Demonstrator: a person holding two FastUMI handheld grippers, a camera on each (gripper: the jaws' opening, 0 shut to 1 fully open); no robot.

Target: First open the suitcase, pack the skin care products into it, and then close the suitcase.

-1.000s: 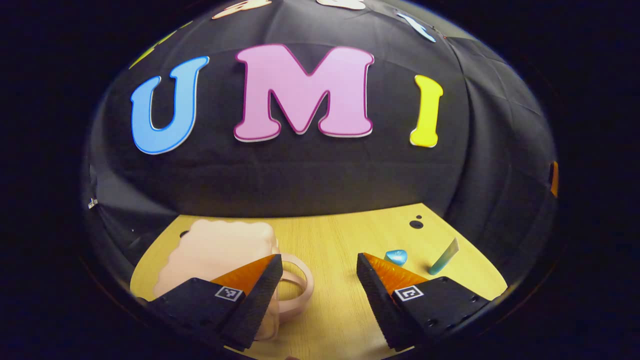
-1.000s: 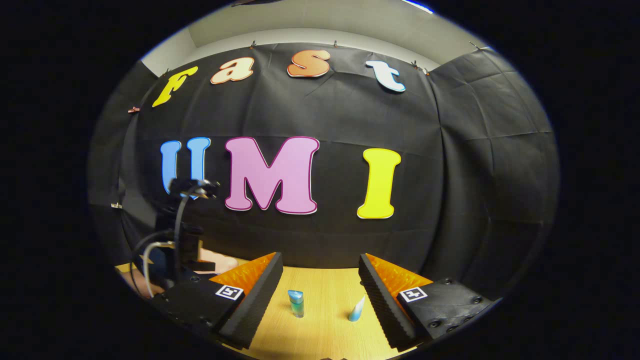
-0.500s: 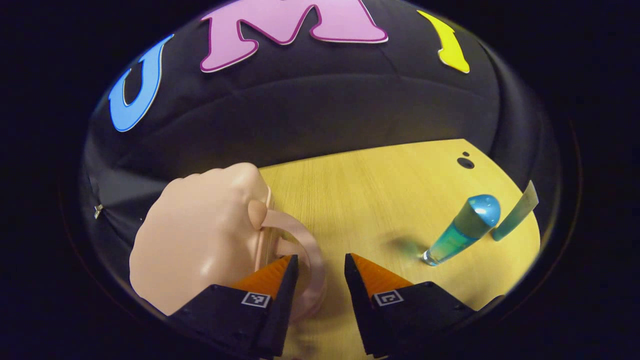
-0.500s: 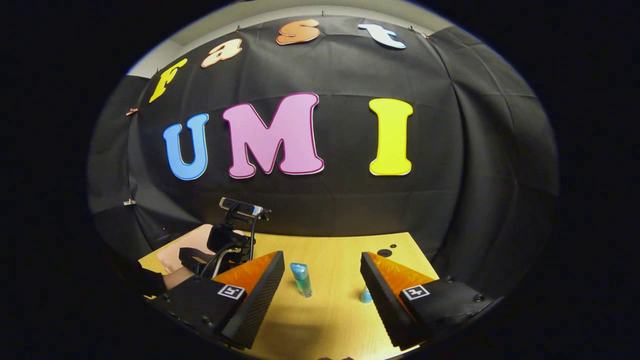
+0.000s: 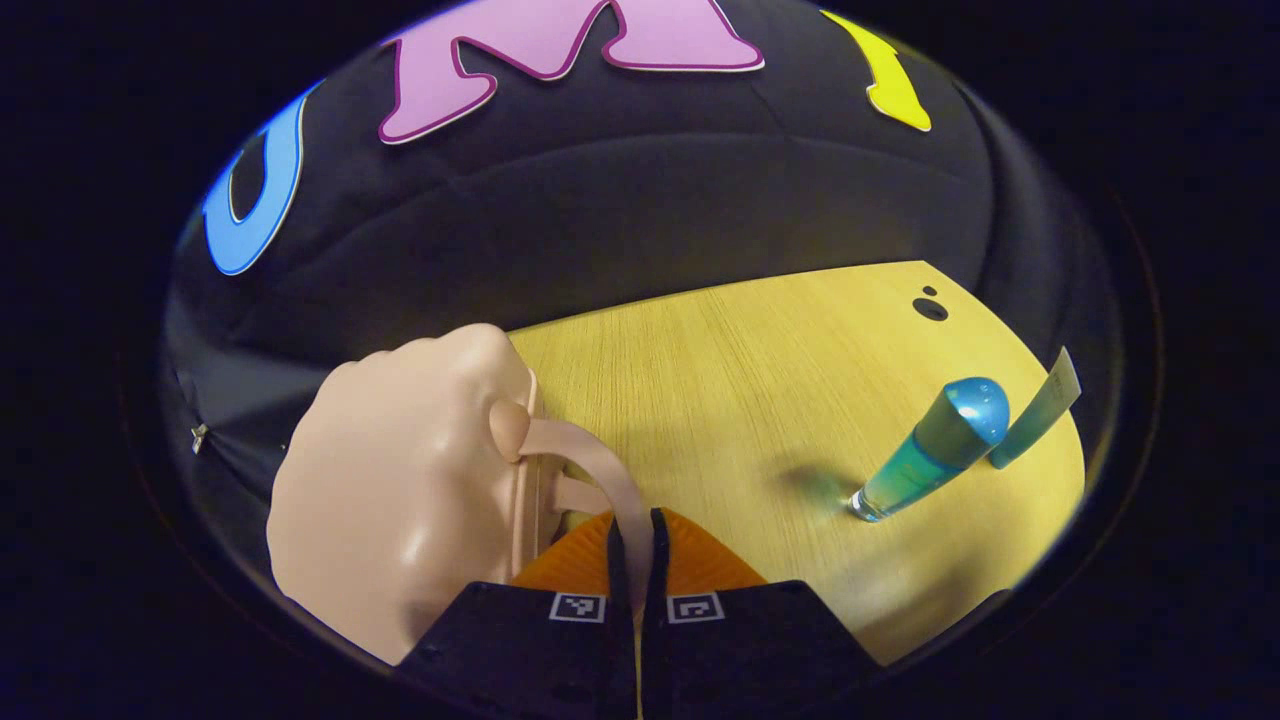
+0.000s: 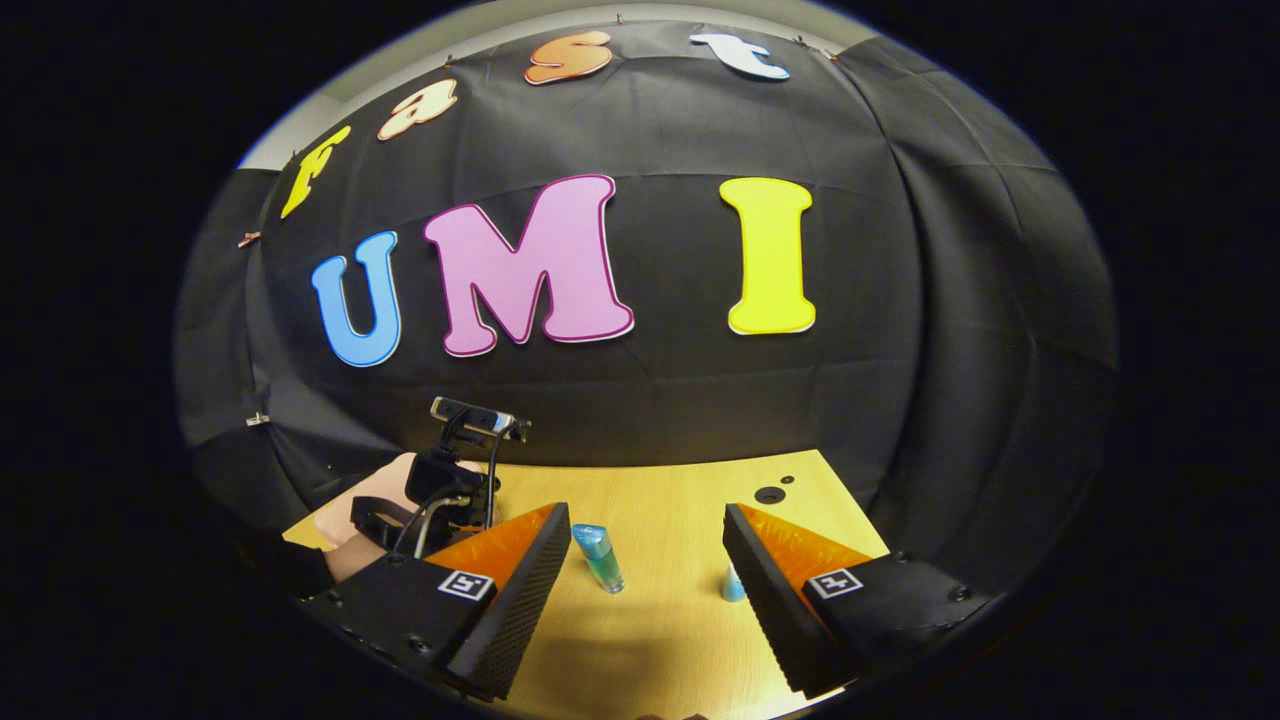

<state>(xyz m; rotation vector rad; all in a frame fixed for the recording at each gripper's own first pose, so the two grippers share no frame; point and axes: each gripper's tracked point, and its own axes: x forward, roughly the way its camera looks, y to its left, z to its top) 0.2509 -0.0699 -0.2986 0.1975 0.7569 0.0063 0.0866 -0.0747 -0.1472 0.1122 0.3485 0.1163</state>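
Left gripper fingers clamped on suitcase handle (pink); right gripper fingers wide apart, empty.

Worktop: pale yellow wood grain, lit from above, running back to the wall.
Holes: two dark round holes, one large, one small, near the worktop's far right corner.
Wall: black creased cloth.

One pink suitcase, two blue skin care tubes, one table.
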